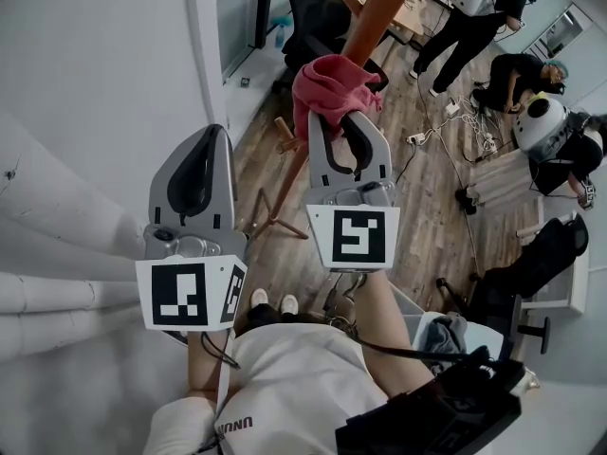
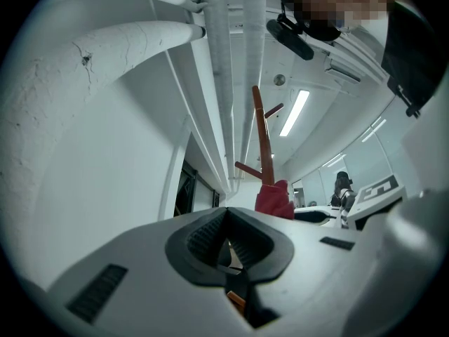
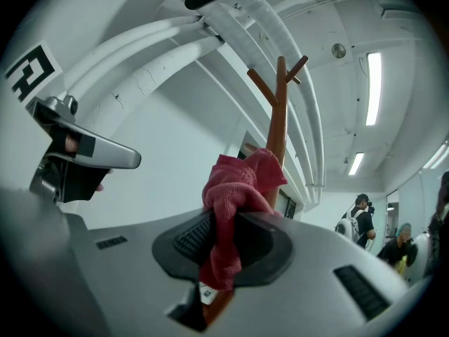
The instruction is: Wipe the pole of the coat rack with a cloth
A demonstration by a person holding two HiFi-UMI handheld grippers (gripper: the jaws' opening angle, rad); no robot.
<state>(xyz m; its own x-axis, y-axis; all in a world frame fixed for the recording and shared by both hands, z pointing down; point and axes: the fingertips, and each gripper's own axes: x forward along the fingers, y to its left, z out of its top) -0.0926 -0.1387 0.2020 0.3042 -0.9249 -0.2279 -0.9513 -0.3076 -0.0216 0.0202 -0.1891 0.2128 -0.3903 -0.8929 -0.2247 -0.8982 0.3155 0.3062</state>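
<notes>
The coat rack's orange-brown pole [image 1: 377, 12] slants down from the top middle to its legs on the wooden floor. A pink cloth [image 1: 330, 85] is bunched against the pole, and my right gripper [image 1: 343, 126] is shut on it. In the right gripper view the cloth [image 3: 235, 192] hangs out of the right gripper [image 3: 228, 243], with the pole [image 3: 278, 118] and its pegs rising just behind. My left gripper [image 1: 209, 150] is shut and holds nothing, left of the pole and apart from it. In the left gripper view that gripper [image 2: 228, 239] sits low, with the pole [image 2: 262, 142] and cloth [image 2: 274, 199] beyond.
A white wall with thick pipes [image 1: 66, 245] stands close on the left. The rack's legs [image 1: 275, 207] spread on the floor below the grippers. People [image 1: 474, 12] stand and crouch at the far right among cables [image 1: 446, 126]. Black chairs [image 1: 531, 273] are at the right.
</notes>
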